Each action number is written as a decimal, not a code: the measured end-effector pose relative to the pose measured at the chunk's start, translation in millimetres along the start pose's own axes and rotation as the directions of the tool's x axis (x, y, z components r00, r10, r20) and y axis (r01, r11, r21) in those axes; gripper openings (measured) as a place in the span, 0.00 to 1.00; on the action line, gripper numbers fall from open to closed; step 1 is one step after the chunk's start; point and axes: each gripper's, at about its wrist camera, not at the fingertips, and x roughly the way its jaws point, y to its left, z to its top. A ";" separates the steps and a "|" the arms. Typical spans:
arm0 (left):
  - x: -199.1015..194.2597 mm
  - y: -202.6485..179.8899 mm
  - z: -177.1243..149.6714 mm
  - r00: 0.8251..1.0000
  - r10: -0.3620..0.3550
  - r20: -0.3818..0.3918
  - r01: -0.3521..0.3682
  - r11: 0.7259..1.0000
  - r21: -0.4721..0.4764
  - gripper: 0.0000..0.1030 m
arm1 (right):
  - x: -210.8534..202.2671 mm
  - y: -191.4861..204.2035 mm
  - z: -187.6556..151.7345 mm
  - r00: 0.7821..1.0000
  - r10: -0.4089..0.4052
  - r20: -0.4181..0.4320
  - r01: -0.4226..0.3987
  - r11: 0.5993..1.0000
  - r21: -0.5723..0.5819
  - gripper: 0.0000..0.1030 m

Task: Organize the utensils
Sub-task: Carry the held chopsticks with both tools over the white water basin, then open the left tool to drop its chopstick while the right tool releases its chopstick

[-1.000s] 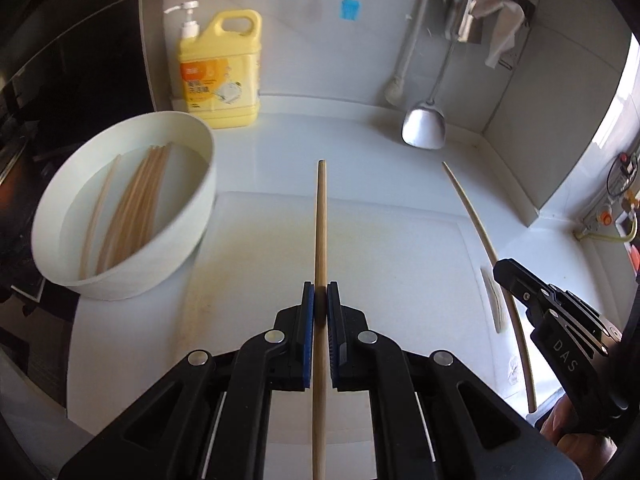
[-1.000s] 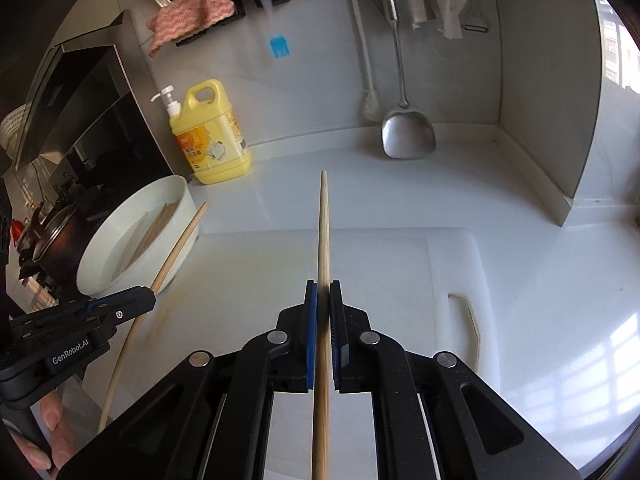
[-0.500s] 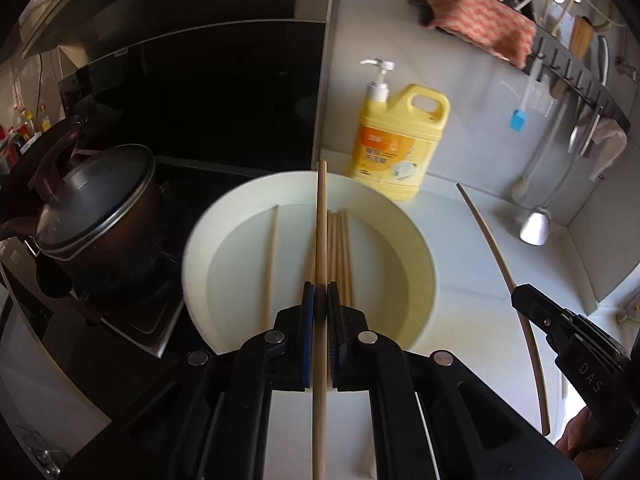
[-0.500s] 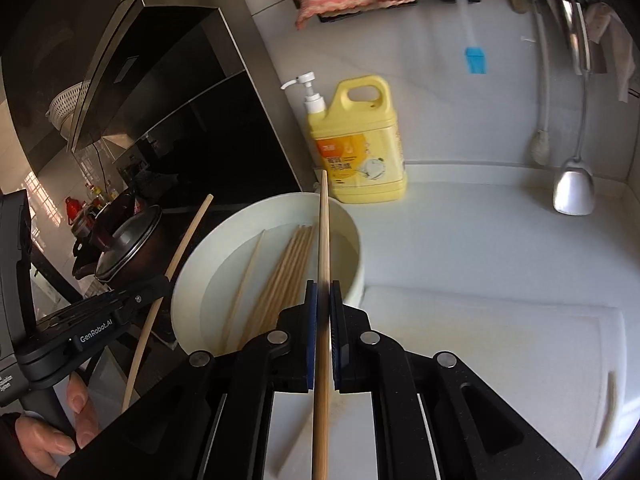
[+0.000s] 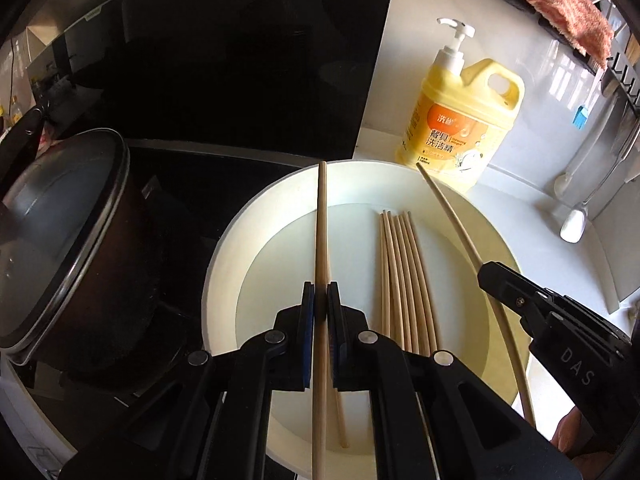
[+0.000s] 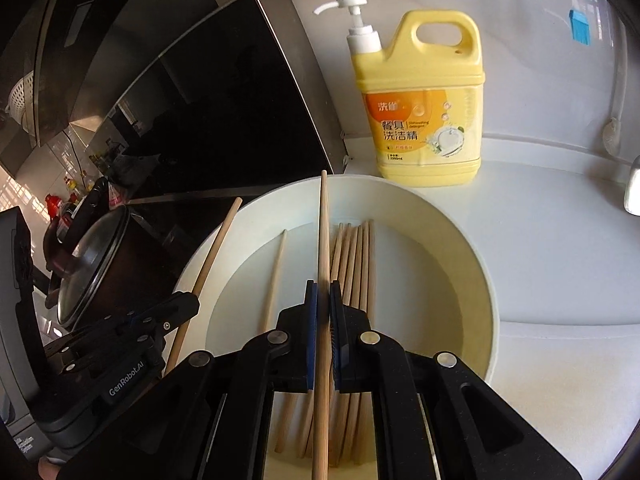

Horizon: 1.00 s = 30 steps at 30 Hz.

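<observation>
Both claws over the white basin, each clamped on a single chopstick.

Left claw (image 5: 320, 304) grips one chopstick (image 5: 321, 232), tip reaching the basin's (image 5: 224, 264) far rim. Right claw (image 6: 323, 300) grips a second chopstick (image 6: 323, 232) the same way, above the bundle of chopsticks (image 6: 354, 264) lying in the basin. One loose stick (image 6: 274, 276) lies apart, left of the bundle. Yellow detergent jug (image 6: 424, 112) stands on the desk (image 6: 560, 240) just behind the basin; lidded pot (image 5: 60, 248) to its left.
</observation>
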 end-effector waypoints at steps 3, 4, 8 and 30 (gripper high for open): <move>13.3 0.6 -0.7 1.000 -0.007 -0.025 0.007 1.000 -0.017 0.07 | 18.7 1.0 0.4 0.999 -0.003 -0.044 0.003 1.000 -0.003 0.06; 16.8 0.9 -1.5 1.000 -0.007 -0.030 0.007 1.000 -0.021 0.07 | 24.7 0.3 0.1 0.998 -0.001 -0.060 0.000 1.000 -0.002 0.06; 32.7 0.3 -2.9 0.998 -0.009 -0.069 0.006 0.999 -0.038 0.07 | 45.3 -0.9 1.0 0.992 0.007 -0.126 -0.004 1.000 0.028 0.06; 35.0 4.3 -6.5 0.992 0.068 -0.102 -0.074 0.996 -0.055 0.53 | 55.9 -4.7 2.9 0.981 -0.001 -0.194 0.001 1.000 0.001 0.28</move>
